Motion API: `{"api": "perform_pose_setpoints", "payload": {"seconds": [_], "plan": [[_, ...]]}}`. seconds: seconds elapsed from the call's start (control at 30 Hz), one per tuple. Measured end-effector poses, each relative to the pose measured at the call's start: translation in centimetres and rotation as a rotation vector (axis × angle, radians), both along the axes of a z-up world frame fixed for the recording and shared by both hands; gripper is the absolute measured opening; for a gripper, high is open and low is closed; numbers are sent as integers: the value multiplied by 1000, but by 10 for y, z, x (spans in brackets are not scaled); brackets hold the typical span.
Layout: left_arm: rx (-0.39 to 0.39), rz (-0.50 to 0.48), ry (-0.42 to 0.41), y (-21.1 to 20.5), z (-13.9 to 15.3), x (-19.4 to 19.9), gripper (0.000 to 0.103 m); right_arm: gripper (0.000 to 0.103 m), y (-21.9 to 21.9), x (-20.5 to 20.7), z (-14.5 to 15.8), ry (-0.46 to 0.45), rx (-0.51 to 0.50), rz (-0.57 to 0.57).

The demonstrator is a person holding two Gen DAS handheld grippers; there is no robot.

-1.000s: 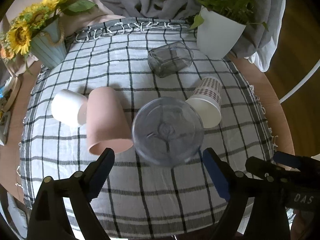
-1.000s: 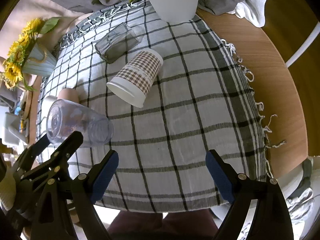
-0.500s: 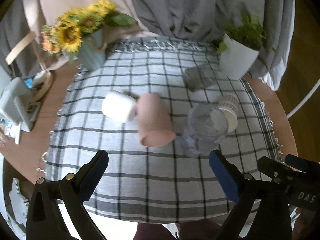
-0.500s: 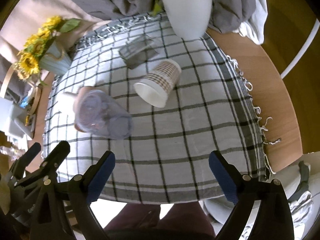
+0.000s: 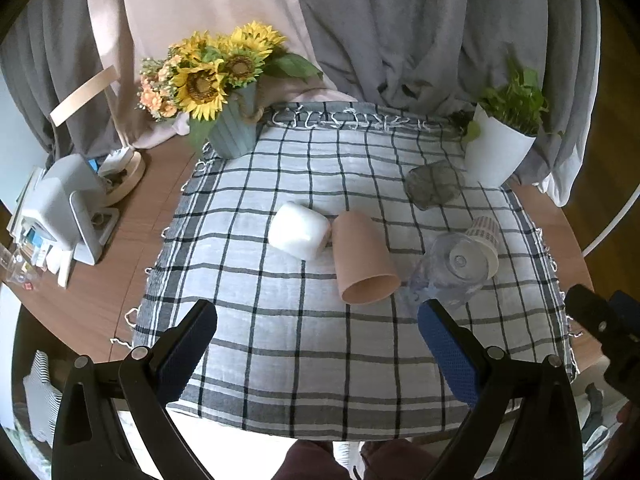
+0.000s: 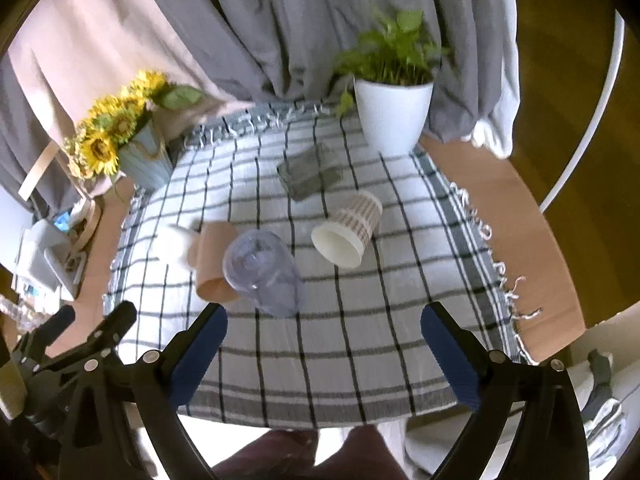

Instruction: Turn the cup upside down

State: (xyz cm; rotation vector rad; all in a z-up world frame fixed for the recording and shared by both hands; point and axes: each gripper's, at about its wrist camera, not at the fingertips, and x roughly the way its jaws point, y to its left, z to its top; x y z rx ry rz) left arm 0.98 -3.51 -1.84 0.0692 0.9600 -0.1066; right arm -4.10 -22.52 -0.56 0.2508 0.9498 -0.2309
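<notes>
Both sets of tongs hang back over the near edge of the round wooden surface (image 5: 120, 280), well short of anything on it. The left tongs (image 5: 316, 344) are spread wide with nothing between their blue pads, and the right tongs (image 6: 324, 344) stand spread and empty as well.

On the grey-and-white checked cloth (image 5: 300, 340) every cup lies on its side. The clear plastic tumbler (image 6: 262, 272) is nearest, its base turned toward the left camera and its body resting against the white paper cup with a brown houndstooth band (image 6: 348, 230), whose open mouth faces the near edge. To the left lies the smooth pink cup (image 5: 362, 260), mouth toward the near edge, touching the plain white cup (image 5: 298, 230) beyond it. Farther back a smoky square glass tumbler (image 5: 434, 184) lies near the white pot of green leaves (image 5: 496, 152). A blue-grey vase of sunflowers (image 5: 234, 128) stands at the far left corner of the cloth.

I'd judge the job is at its very start: no cup is held, none stands mouth down, and which one is meant I can't tell from the task wording. The next move looks like a reach in with one set of tongs toward a chosen cup, closing across its wall near the middle, lifting it off its neighbour, then turning the wrist until the rim faces the cloth. The clear tumbler would want a gentle squeeze, being thin and likely slippery.
</notes>
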Motion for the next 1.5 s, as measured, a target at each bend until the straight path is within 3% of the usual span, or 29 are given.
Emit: {"api": "perform_pose_setpoints", "payload": {"seconds": [0.4, 0.87, 1.5], "plan": [[21, 29, -71, 27, 18, -9, 103, 101, 28, -12, 23, -101, -20, -11], [21, 38, -125, 35, 31, -9, 103, 102, 37, -14, 32, -135, -22, -14], [21, 41, -127, 34, 31, -8, 103, 102, 37, -11, 34, -137, -27, -12]]}}
